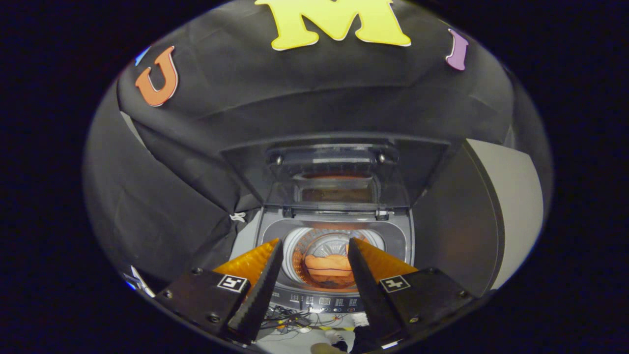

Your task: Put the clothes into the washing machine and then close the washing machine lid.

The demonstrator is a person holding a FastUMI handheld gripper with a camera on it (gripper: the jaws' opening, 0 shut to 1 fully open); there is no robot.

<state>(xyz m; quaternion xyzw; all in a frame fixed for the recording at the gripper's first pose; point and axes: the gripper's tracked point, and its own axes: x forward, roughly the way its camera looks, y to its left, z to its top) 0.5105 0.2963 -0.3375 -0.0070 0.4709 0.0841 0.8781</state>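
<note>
A top-loading washing machine (400, 236) stands below and ahead of me with its lid (336, 172) raised upright at the back. Orange clothes (328, 266) lie bunched inside the drum (300, 246), seen through the gap between my fingers. My gripper (314, 243) hovers above the machine's front edge, open, with nothing held between the fingers. The control panel (322, 301) with its buttons runs along the machine's front, just under the fingers.
Black cloth walls close in on the left and behind the machine. A grey curved panel (506, 206) stands to the right. Loose cables (290, 322) lie on the floor in front of the machine, and a shoe (336, 339) shows beside them.
</note>
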